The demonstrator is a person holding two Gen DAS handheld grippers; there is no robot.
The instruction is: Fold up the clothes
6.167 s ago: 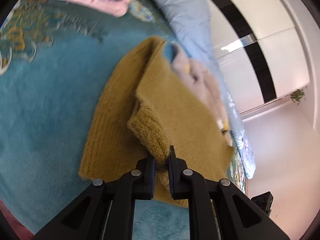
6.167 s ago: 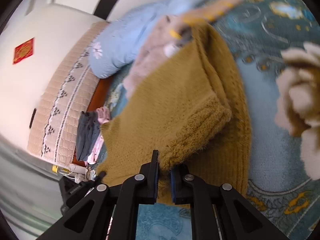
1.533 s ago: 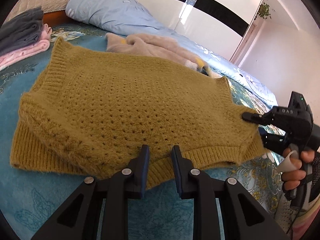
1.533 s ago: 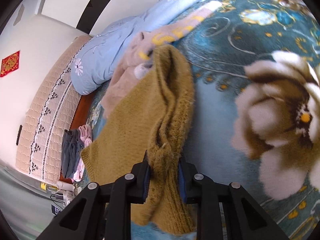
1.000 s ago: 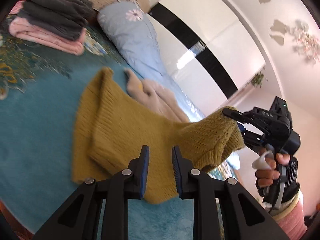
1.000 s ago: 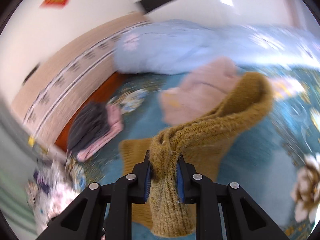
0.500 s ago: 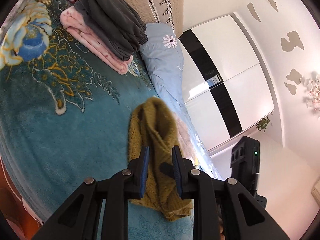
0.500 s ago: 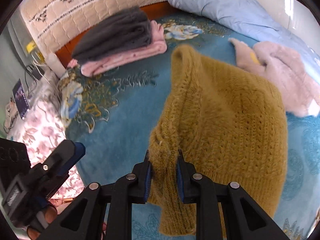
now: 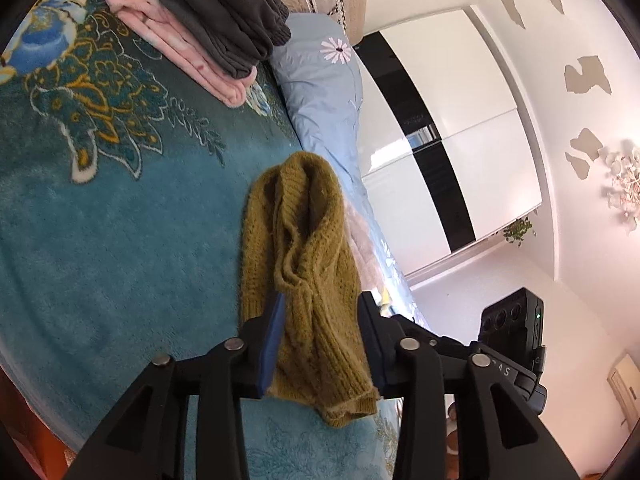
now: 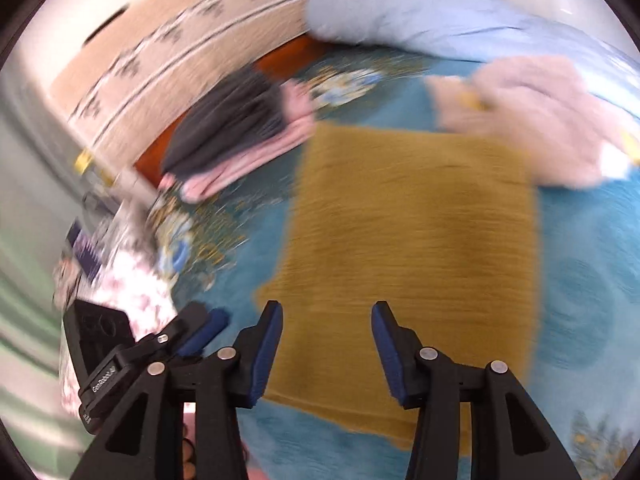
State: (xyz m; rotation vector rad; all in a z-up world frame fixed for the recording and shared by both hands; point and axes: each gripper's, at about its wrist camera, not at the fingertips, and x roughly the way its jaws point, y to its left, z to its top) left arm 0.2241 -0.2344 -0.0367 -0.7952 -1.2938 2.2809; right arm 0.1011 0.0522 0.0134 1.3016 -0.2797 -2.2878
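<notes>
A mustard knitted sweater (image 9: 304,264) lies folded on the teal bedspread (image 9: 120,240); in the blurred right wrist view it (image 10: 412,248) forms a flat rectangle. My left gripper (image 9: 320,304) is open, its jaws either side of the sweater's near edge without pinching it. My right gripper (image 10: 326,312) is open and empty above the sweater's near edge. The left gripper also shows at the lower left of the right wrist view (image 10: 200,330).
A folded stack of grey (image 9: 224,4) and pink clothes (image 9: 180,52) sits near the headboard. A light blue pillow (image 9: 324,76) and a pale pink fluffy garment (image 10: 532,116) lie beyond the sweater. White wardrobe doors (image 9: 460,140) stand behind the bed.
Both grippers have opened and let go of the sweater, which now lies folded flat on the bed. The right wrist view is blurred by motion.
</notes>
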